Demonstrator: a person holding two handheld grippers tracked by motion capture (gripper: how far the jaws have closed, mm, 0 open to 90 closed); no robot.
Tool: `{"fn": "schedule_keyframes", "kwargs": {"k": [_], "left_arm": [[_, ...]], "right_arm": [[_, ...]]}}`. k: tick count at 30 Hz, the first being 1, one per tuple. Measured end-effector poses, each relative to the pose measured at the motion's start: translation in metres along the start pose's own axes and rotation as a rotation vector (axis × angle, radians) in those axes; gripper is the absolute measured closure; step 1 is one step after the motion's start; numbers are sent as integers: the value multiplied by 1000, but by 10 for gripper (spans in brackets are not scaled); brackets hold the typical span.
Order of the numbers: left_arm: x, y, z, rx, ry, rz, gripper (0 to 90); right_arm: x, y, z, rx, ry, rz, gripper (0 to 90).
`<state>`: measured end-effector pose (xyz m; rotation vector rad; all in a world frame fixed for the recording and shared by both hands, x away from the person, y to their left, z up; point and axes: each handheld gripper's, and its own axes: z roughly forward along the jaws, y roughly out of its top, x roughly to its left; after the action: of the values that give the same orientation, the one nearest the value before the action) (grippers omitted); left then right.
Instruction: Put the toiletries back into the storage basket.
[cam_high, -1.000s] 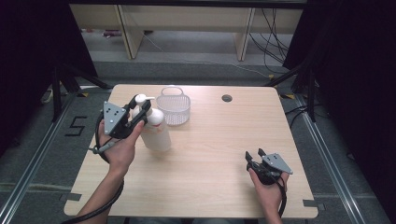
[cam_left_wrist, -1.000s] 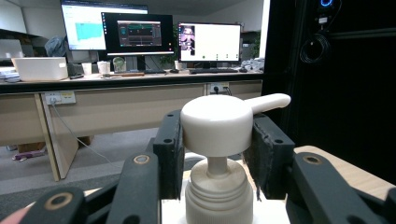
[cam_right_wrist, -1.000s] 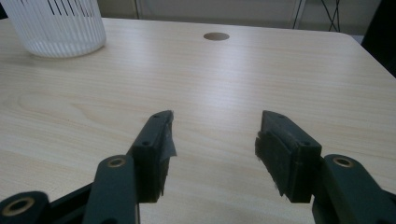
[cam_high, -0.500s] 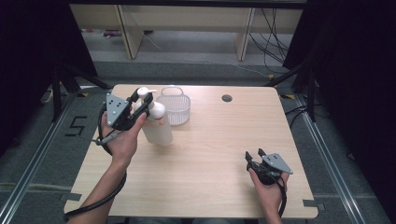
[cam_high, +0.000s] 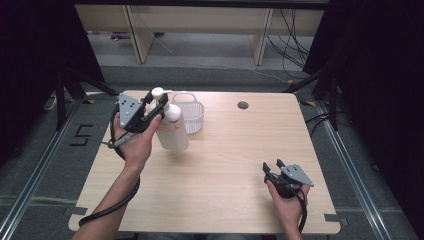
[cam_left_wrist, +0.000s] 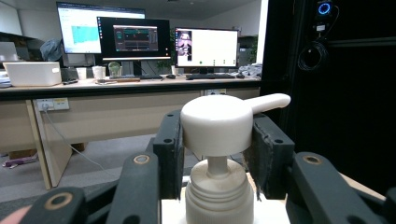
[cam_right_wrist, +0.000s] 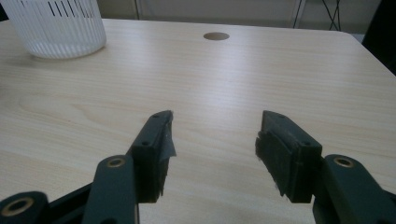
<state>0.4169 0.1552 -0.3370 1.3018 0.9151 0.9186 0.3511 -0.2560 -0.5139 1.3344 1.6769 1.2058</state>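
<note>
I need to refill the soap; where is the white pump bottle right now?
In the high view, the white plastic pump bottle is at the table's far left, beside the ribbed white basket.

- Light wooden table (cam_high: 220, 170), pale grain, rounded corners, set on a grey floor (cam_high: 45, 165) crossed by metal rails.
- Round cable hole (cam_high: 243, 105) near the far edge, slightly right of centre; seen again in the right gripper view beyond the jaws.
- White slotted plastic basket (cam_high: 189, 111) standing upright on the far left part of the top, well apart from the hole.
- Faint shadow on the wood below the white pump bottle (cam_high: 171, 131), just beside the basket; contact with the top unclear.
- Right gripper (cam_high: 275, 167) low over the near right corner, resting on or just above the wood.
</note>
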Motion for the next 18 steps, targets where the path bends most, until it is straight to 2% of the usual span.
{"fn": "schedule_keyframes", "kwargs": {"k": [6, 9, 11, 16, 17, 18], "left_arm": [[0, 3, 4, -1, 3, 3, 589], [0, 5, 6, -4, 3, 3, 589], [1, 6, 7, -5, 3, 5, 589], [0, 11, 9, -11, 4, 7, 590], [1, 11, 10, -13, 4, 7, 590], [1, 12, 11, -12, 4, 7, 589]], "right_arm": [[0, 0, 0, 2, 0, 2, 452], [0, 0, -1, 19, -4, -7, 452], [-1, 0, -1, 12, -13, -20, 452], [-1, 0, -1, 11, -15, -20, 452], [0, 0, -1, 18, 1, -3, 452], [-1, 0, -1, 13, -9, -18, 452]]}}
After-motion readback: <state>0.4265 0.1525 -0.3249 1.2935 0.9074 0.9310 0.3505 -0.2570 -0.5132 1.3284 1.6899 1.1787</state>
